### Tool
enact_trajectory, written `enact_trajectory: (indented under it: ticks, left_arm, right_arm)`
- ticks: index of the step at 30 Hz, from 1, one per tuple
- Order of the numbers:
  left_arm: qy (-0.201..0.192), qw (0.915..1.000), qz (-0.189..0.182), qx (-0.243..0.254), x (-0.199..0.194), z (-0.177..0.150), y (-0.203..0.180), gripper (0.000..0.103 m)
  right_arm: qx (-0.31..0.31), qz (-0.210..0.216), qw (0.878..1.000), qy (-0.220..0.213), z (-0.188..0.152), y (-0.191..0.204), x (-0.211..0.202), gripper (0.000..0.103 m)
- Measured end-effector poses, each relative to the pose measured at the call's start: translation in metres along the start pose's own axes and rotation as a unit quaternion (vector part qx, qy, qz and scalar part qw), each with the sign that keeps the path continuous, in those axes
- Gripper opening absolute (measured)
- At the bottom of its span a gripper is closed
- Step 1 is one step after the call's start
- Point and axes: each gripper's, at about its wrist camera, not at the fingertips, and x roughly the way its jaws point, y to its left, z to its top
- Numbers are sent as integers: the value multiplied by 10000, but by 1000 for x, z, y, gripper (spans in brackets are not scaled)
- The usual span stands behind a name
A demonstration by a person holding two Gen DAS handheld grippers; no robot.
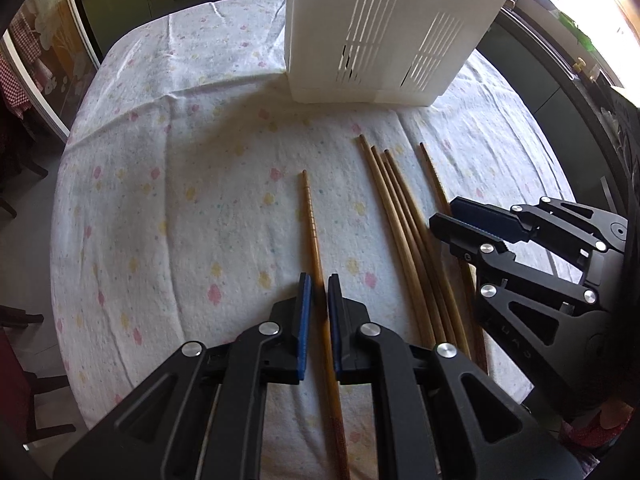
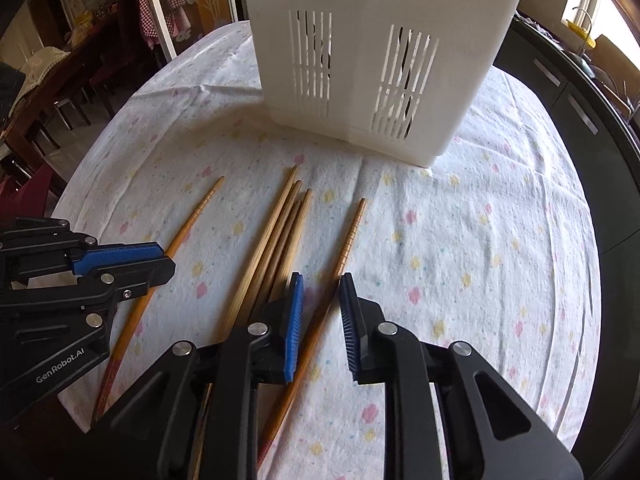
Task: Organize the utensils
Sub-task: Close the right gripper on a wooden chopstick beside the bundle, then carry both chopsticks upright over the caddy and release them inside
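Note:
Wooden chopsticks lie on a flowered tablecloth in front of a white slotted utensil holder. My left gripper is shut on a ridged chopstick that lies apart at the left. My right gripper points down over another ridged chopstick. That stick runs between its blue pads with a gap on the right side. A bundle of several plain chopsticks lies between the two grippers.
The holder stands upright at the far side of the table, with dark shapes behind its slots. Dark cabinets and a counter surround the table. Chairs and a wooden table stand beyond the left edge.

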Motion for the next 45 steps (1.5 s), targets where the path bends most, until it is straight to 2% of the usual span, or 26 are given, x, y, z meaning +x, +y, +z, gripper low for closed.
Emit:
enact_trajectory:
  ticks: [3, 4, 7, 8, 10, 11, 12, 13, 14, 18, 23, 28, 32, 38, 45]
  left_arm:
    - [100, 9999, 47, 117, 0, -1, -3, 9]
    - [151, 9995, 74, 275, 0, -1, -7, 14]
    - [316, 9987, -124, 380, 3, -1, -17, 50]
    - [333, 9982, -2, 504, 4, -2, -23, 51]
    - [293, 9973, 240, 632, 6, -2, -31, 48]
    - [254, 9966, 343, 700, 7, -1, -33, 41]
    - [206, 9963, 376, 740, 7, 0, -33, 29]
    - [195, 9967, 368, 698, 6, 2, -31, 22]
    - [199, 9975, 329, 595, 6, 4, -26, 8]
    - [169, 9991, 113, 383, 6, 6, -13, 6]
    - [48, 9994, 25, 337, -2, 4, -7, 6]
    - [-501, 9975, 49, 501, -40, 4, -8, 6]
    - [-1010, 9927, 38, 651, -77, 6, -15, 6]
    - [-1458, 9863, -17, 772, -117, 18, -29, 6]
    - [-1816, 9796, -136, 850, -154, 31, -39, 6]
  right_arm:
    - [185, 202, 9996, 59, 1, -8, 1, 16]
    - [151, 195, 9996, 97, -1, -8, 0, 18]
    - [-16, 46, 9998, 178, -6, -3, -3, 19]
    - [-10, 49, 9999, 163, -6, -3, -3, 19]
    - [102, 182, 9996, 174, -5, -9, -3, 18]
    - [159, 205, 9995, 157, -5, -12, -2, 15]
    - [219, 250, 9994, 133, -5, -15, -2, 11]
    - [263, 295, 9991, 119, -5, -19, -2, 8]
    - [312, 371, 9988, 112, -6, -22, -2, 7]
    - [564, 653, 9963, 44, -9, -38, -8, 7]
    - [789, 927, 9917, -406, -14, -57, -41, 7]
    - [954, 1073, 9841, -1044, -20, -76, -90, 7]
    - [955, 1100, 9789, -1434, -22, -84, -125, 7]
    - [879, 1139, 9732, -1793, -22, -82, -158, 7]
    - [875, 1185, 9694, -1963, -15, -87, -175, 7]
